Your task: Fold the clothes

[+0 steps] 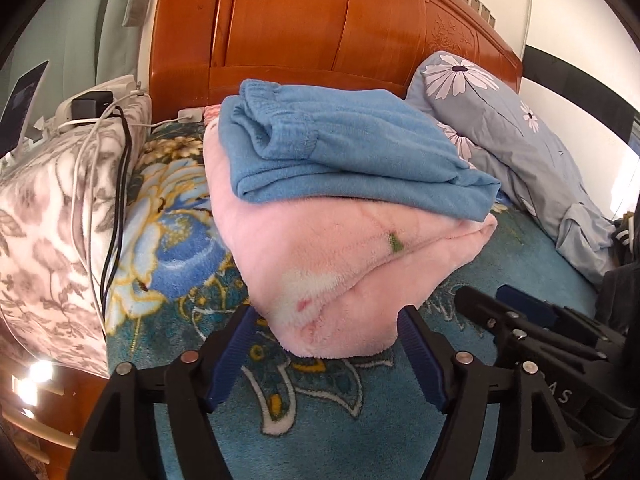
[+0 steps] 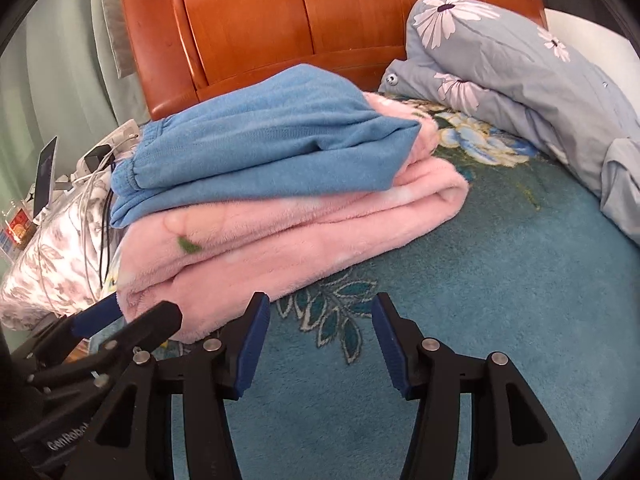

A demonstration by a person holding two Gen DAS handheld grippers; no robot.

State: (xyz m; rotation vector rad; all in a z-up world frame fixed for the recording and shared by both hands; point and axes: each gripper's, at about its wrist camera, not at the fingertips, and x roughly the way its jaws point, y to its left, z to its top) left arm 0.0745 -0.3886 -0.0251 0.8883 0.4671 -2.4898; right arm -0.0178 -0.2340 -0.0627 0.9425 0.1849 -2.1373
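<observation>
A folded blue garment (image 1: 340,152) (image 2: 260,148) lies on top of a folded pink fleece garment (image 1: 328,256) (image 2: 280,240) on the bed. My left gripper (image 1: 326,316) is open, and its blue pads straddle the near corner of the pink garment without squeezing it. It also shows at the lower left of the right wrist view, left gripper (image 2: 136,312), at that same corner. My right gripper (image 2: 320,304) is open over the teal bed cover (image 2: 480,300), just right of the pile, with nothing between its fingers. It appears as the right gripper (image 1: 486,294) at the lower right of the left wrist view.
A wooden headboard (image 1: 300,20) stands behind the pile. A grey flowered quilt (image 1: 500,120) (image 2: 520,80) is bunched at the right. At the left lies a grey-and-white leaf-pattern pillow (image 1: 48,208) with cables (image 1: 96,184) and a charger (image 1: 92,104) over it.
</observation>
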